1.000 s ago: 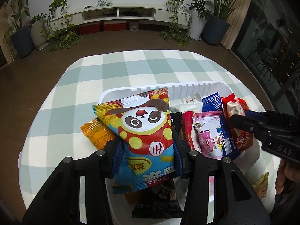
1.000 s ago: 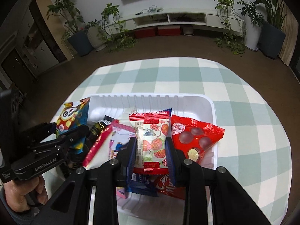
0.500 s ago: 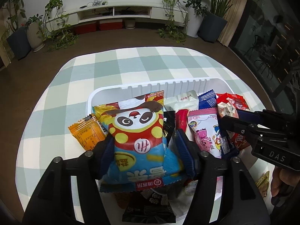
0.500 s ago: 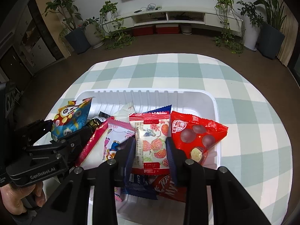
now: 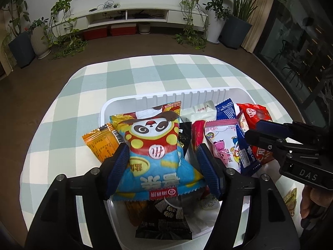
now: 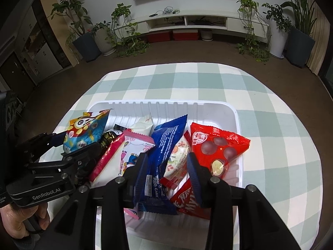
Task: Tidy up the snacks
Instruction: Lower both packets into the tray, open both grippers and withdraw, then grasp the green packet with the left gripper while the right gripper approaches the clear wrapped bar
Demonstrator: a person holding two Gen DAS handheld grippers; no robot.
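A white tray on a checked tablecloth holds several snack packets. My left gripper is open, its fingers either side of a panda snack bag that lies over the tray's left end. My right gripper is open over the tray, with a fruit-print packet and a blue roll-cake packet lying between its fingers. A red packet lies just right of it. The panda bag and left gripper show in the right wrist view, the right gripper in the left wrist view.
An orange packet lies on the cloth left of the tray. A black packet sits at the tray's near end. A gold wrapper lies on the cloth at right. The round table's edge drops to a brown floor.
Both grippers have opened. The panda bag has dropped from the left jaws onto the tray's left end. The fruit-print packet has left the right jaws and tilted down among the packets.
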